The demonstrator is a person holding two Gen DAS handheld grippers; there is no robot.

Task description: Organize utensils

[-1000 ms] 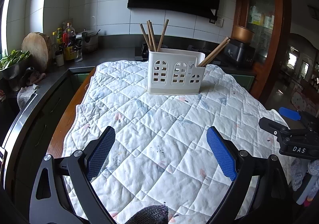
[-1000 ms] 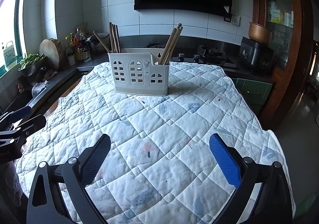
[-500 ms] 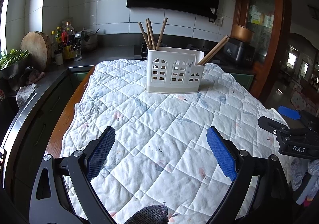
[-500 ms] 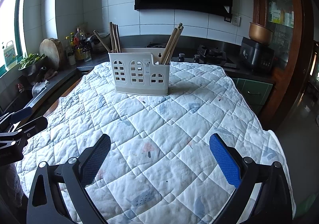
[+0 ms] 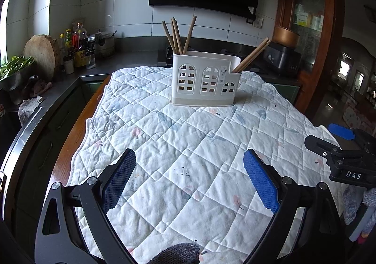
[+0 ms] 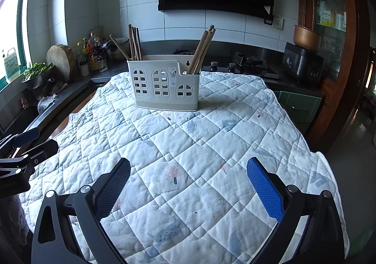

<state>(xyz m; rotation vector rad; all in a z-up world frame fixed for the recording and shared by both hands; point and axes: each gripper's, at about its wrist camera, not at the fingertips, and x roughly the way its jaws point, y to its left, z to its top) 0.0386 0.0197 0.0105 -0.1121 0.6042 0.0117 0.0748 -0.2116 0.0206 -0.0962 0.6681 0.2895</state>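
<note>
A white plastic utensil holder (image 5: 204, 80) stands upright on the far part of a quilted white cloth (image 5: 188, 146); it also shows in the right wrist view (image 6: 165, 86). Several wooden chopsticks (image 5: 177, 36) stand in its left compartment and a few more (image 5: 252, 55) lean out of its right one. My left gripper (image 5: 189, 177) is open and empty, well short of the holder. My right gripper (image 6: 188, 185) is open and empty, also well short. Each gripper shows at the edge of the other's view.
A dark counter at the left holds a round wooden board (image 5: 41, 53), bottles (image 5: 75, 45), a pot (image 5: 103, 44) and a bowl of greens (image 5: 14, 71). A stove (image 6: 249, 63) and a black cooker (image 6: 303, 62) stand behind the table. A wooden cabinet (image 5: 310, 17) is at the right.
Both grippers have drawn back slightly from the holder, which looks a little smaller and farther. Both stay open and empty.
</note>
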